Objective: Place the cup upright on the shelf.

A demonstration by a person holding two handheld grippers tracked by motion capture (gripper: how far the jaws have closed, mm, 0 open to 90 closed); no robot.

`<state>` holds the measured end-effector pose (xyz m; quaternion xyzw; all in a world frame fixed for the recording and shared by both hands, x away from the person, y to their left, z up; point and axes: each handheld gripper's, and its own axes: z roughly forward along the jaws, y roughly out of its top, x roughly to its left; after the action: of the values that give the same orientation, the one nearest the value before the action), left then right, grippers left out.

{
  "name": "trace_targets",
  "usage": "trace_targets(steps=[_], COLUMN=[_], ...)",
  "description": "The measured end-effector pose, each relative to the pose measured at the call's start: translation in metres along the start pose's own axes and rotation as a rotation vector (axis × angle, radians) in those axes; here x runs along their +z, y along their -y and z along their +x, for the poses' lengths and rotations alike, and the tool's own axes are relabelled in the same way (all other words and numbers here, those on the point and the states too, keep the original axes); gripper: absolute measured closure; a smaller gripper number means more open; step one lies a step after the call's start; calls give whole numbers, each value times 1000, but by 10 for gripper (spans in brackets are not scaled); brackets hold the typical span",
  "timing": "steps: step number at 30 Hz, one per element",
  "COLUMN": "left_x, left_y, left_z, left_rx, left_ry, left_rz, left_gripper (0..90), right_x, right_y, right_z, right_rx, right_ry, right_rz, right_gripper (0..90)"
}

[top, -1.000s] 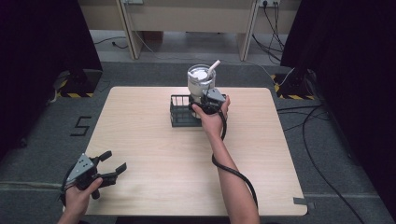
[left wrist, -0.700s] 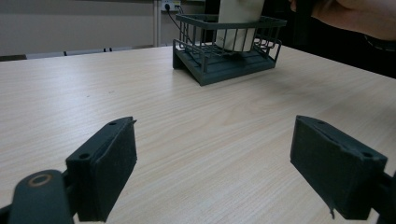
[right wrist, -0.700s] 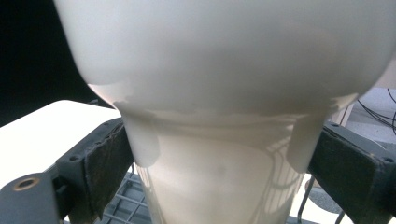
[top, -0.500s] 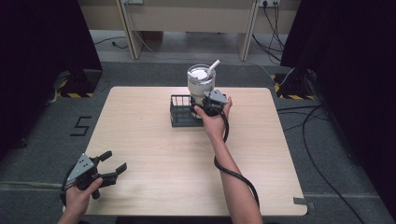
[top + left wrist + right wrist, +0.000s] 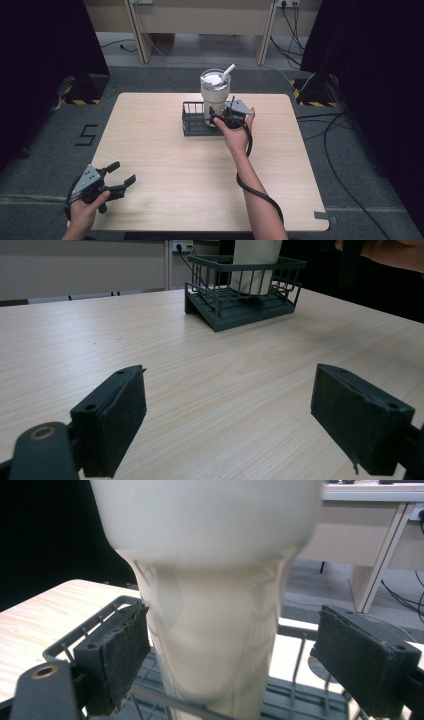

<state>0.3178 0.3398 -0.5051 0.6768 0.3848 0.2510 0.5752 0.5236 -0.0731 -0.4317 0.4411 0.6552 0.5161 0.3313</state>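
Note:
A cream tumbler [image 5: 215, 97] with a white straw [image 5: 228, 69] stands upright in the right end of a dark wire basket [image 5: 192, 125] at the table's far middle. My right gripper [image 5: 216, 118] is open at the basket's right end, level with the tumbler's narrow lower part. In the right gripper view the tumbler [image 5: 210, 580] stands between the two pads of the gripper [image 5: 235, 665]; the left pad is close against it and the right pad is well apart. My left gripper [image 5: 125, 172] is open and holds nothing near the table's front left corner, and it [image 5: 230, 420] faces the basket [image 5: 240, 310].
The light wooden table [image 5: 165, 150] carries just the basket and tumbler. A black cable [image 5: 260, 192] trails from the right gripper along the forearm. Beyond the far edge stand desk legs [image 5: 137, 30], with cables [image 5: 340, 125] on the floor to the right.
The right hand and its gripper have shifted slightly toward the near side beside the tumbler. The left gripper has stayed where it was.

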Motion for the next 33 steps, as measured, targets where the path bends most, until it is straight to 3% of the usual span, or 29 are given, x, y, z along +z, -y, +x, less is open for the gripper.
trace_targets(steps=[16, 33], left_x=[0, 0], left_y=[0, 0], left_z=[0, -1], left_rx=[3, 8], left_ry=[-2, -2], left_rz=[7, 10], left_gripper=[141, 141], right_x=[-39, -104], right_y=[14, 44], right_z=[-9, -22], right_rx=[8, -2], right_ry=[-44, -59], right_rz=[37, 57], right_gripper=[148, 148])
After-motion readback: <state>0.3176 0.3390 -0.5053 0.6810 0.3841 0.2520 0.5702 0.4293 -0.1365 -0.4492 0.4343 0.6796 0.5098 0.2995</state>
